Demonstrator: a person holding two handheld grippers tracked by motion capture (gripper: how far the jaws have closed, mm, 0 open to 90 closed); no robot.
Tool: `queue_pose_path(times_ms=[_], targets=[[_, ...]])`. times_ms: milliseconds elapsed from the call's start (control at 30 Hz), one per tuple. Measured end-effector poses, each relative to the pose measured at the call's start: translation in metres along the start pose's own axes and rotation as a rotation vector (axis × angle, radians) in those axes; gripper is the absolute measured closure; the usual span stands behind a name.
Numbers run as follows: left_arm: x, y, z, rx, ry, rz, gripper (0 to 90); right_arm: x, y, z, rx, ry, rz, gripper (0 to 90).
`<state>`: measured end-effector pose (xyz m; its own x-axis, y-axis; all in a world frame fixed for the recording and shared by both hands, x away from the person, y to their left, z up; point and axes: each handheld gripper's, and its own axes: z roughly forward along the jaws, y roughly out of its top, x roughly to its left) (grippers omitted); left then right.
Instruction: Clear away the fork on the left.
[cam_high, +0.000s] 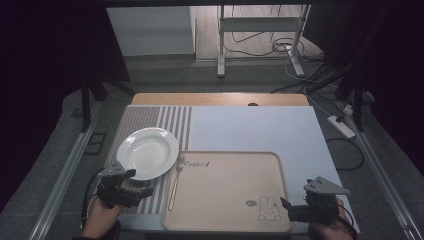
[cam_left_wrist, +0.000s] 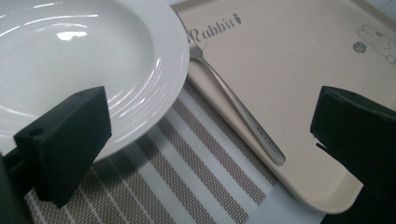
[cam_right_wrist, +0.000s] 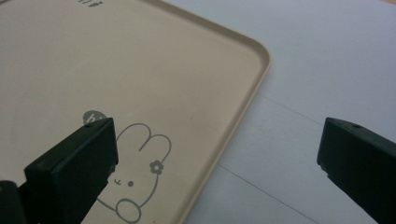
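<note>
My left gripper (cam_high: 131, 186) stands released at the near left, jaws spread wide, its left jaw over the near rim of the white plate (cam_high: 147, 152). My right gripper (cam_high: 295, 207) is likewise released, empty, at the tray's (cam_high: 225, 192) near right corner by the rabbit print. The plate lies on the striped mat (cam_high: 150, 120), just left of the tray. The fork (cam_high: 175, 182) rests along the tray's left rim, beside the plate. Risk: a shallow bite on the glossy rim could slip, or lifting could knock the fork.
</note>
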<state>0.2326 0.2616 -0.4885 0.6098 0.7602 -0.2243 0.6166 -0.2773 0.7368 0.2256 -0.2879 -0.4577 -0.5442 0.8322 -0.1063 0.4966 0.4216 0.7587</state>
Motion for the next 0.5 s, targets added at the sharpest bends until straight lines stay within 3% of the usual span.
queue_pose_path(times_ms=[500], targets=[[-0.004, -0.012, -0.013, 0.006, 0.062, 0.003, 0.0, -0.001, 0.0, -0.001, -0.007, -0.012, 0.008, 0.0]])
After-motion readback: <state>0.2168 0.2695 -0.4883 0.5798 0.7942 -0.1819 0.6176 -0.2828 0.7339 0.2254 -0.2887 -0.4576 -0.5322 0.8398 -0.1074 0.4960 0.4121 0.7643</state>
